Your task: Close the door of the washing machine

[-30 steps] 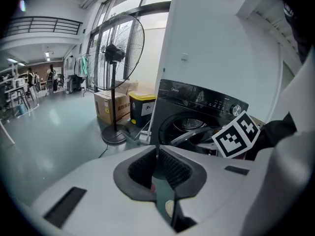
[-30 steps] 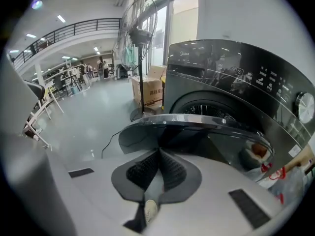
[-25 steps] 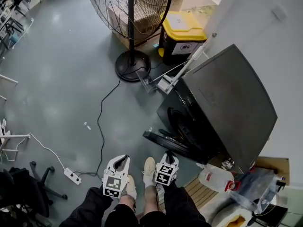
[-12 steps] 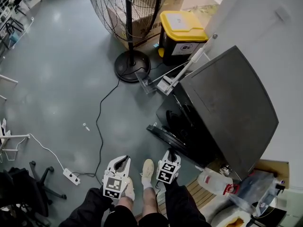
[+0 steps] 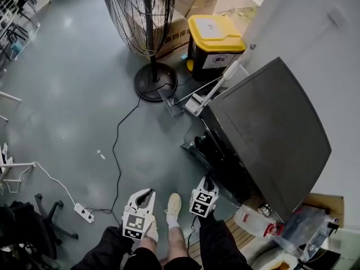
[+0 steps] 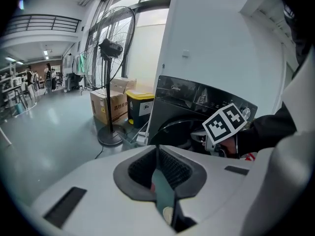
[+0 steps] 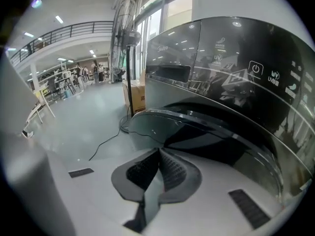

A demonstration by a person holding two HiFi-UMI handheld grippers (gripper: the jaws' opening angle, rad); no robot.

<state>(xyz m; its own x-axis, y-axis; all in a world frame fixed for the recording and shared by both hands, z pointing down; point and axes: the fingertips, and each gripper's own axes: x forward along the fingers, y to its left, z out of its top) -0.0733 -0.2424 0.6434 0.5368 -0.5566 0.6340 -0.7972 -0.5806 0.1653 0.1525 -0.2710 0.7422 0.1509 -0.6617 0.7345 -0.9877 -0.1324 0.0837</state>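
**Head view.** One dark washing machine (image 5: 270, 125) stands at the right against the white wall, its front facing down and left in the picture. Its single door (image 5: 209, 153) hangs ajar at a narrow angle from that front. It is seen edge-on, its long line running diagonally from upper left to lower right. Two grippers show at the bottom edge. The right gripper (image 5: 208, 180) points up at the door's near end, just beside it. The left gripper (image 5: 145, 194) is well apart from the door, over the floor. Beyond the machine stand one pedestal fan (image 5: 151, 16), one yellow-lidded bin (image 5: 215, 35) and two cardboard boxes (image 5: 179, 28).

**Left gripper view.** The left gripper (image 6: 157, 149) is clenched with nothing between its jaws. Ahead are the machine (image 6: 197, 100), the fan (image 6: 112, 48) and the bin (image 6: 138, 102).

**Right gripper view.** The right gripper (image 7: 158, 152) is also pressed shut and empty. The round glass door (image 7: 197, 127) fills the view just past its tips. Whether the tips touch the door cannot be told. The control panel (image 7: 226, 65) rises above.
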